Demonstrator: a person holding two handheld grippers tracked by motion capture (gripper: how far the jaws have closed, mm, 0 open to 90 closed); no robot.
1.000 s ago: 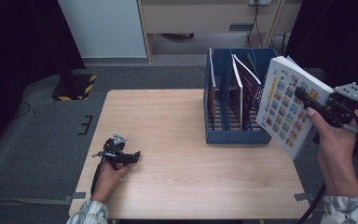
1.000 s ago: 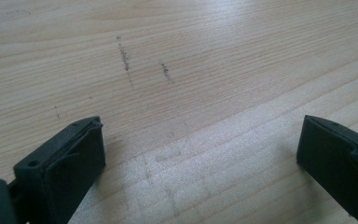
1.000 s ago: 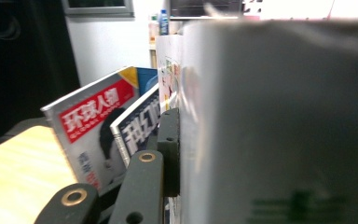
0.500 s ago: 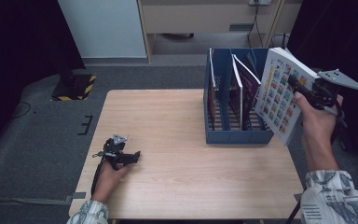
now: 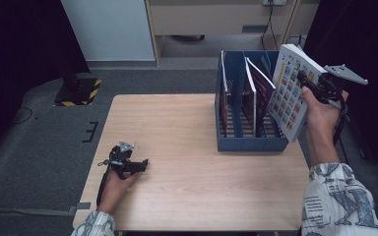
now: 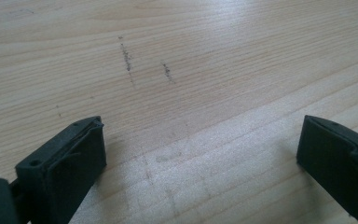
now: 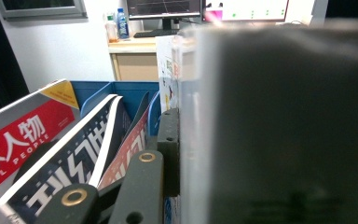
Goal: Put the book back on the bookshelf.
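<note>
My right gripper [image 5: 309,84] is shut on a thick white book [image 5: 291,91] with a grid of small coloured pictures on its cover, held upright in the air above the right end of the blue file rack [image 5: 246,143]. In the right gripper view the book [image 7: 279,126] blocks most of the picture, with one black jaw flat against it. My left gripper [image 5: 137,166] rests on the wooden table [image 5: 177,128] near its front left corner. Its jaws stand wide open over bare wood [image 6: 191,107], with nothing between them.
The rack holds several magazines [image 5: 256,93] leaning in its slots; their covers [image 7: 51,154] show in the right gripper view. Behind the table stand a white cabinet [image 5: 108,29] and a beige desk [image 5: 216,14]. A yellow-black striped base [image 5: 78,91] sits on the floor at the left.
My right hand has carried the book leftward and slightly down, from beside the rack toward its right end. The left hand has stayed in place.
</note>
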